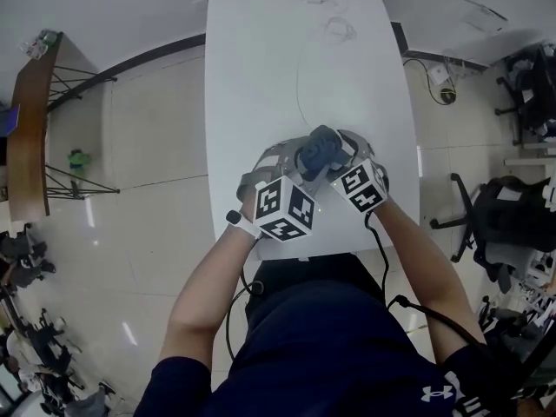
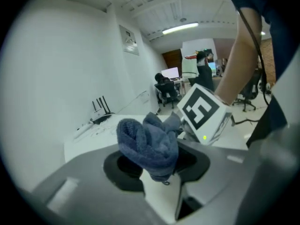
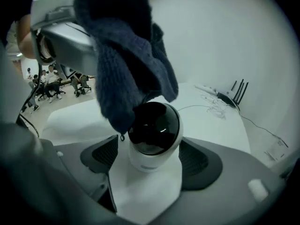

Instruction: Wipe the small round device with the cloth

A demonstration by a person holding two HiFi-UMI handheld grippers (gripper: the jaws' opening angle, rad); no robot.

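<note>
Head view: your left gripper (image 1: 300,168) and right gripper (image 1: 346,160) meet at the cloth (image 1: 318,151) above the white bench (image 1: 295,59). The cloth hides what sits beneath it.
Left gripper view: your fingers (image 2: 119,168) are pinched on the cloth, a blue bunch standing up between them. The right gripper's marker cube (image 2: 201,111) is just behind the cloth.
Right gripper view: only here do you see the small round device (image 3: 153,135), white with a dark dome, directly under the cloth. The cloth's hanging end drapes its upper left.
Right fingers (image 3: 101,153): spread wide either side of the device, gripping nothing.
</note>
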